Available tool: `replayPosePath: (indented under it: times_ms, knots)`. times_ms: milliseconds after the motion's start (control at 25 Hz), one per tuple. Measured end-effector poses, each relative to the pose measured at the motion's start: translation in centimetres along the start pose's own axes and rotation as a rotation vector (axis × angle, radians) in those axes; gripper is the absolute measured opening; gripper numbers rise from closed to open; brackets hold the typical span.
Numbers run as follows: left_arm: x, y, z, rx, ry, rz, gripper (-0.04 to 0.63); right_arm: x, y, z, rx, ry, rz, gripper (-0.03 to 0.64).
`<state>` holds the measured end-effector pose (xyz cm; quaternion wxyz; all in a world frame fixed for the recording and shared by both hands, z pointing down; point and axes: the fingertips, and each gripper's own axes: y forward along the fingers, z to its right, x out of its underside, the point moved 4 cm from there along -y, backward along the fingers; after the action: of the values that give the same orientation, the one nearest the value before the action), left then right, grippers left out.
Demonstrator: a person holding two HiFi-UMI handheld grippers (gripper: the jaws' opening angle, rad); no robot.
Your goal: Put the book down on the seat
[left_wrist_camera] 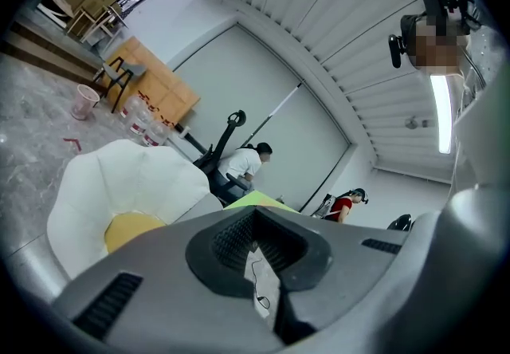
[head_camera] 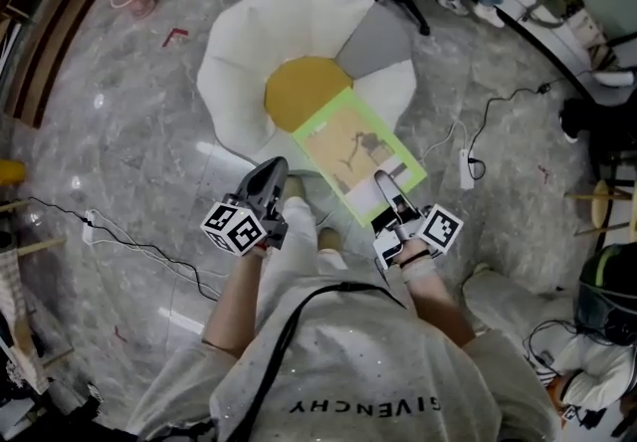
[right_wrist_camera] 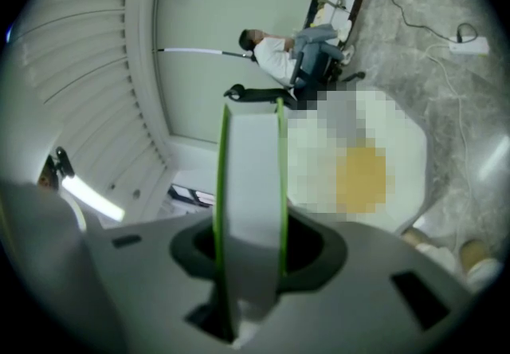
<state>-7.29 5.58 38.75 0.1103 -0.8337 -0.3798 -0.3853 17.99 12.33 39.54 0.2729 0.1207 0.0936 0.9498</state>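
The right claw (head_camera: 383,179) stands about half closed, its jaws pressed on the two green covers of the book (head_camera: 358,149), with the white page block showing edge-on between them in the right gripper view. It has the book by the near short edge, so the rest reaches forward unsupported. From the head view the book lies roughly flat, its far corner over the yellow centre (head_camera: 299,92) of the flower-shaped white seat (head_camera: 299,17); whether it already touches the cushion I cannot tell. It looks like a thin picture book: light, with stiff boards and a smooth cover that might slide in a loose grip. Held this far out at one edge, it will probably tend to sag or twist, and a hold nearer the middle of that edge, close to the spine, should keep it level. The left claw (head_camera: 271,173) hangs beside it over the floor (head_camera: 129,131), closed and empty.
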Motion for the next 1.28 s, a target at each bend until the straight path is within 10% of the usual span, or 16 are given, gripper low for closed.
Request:
replayPosePath:
  times_ms: [800,1280]
  knots:
    - [-5.5,6.6,-10.2,0.055,-0.025,-0.111,0.021,-2.0,12.8,-0.6,0.034,0.012,0.025,0.147]
    - [-0.6,8.9,-14.6,-0.003,-0.078,-0.134,0.021,-0.5,15.5,4.9,0.062,0.047,-0.086,0.147]
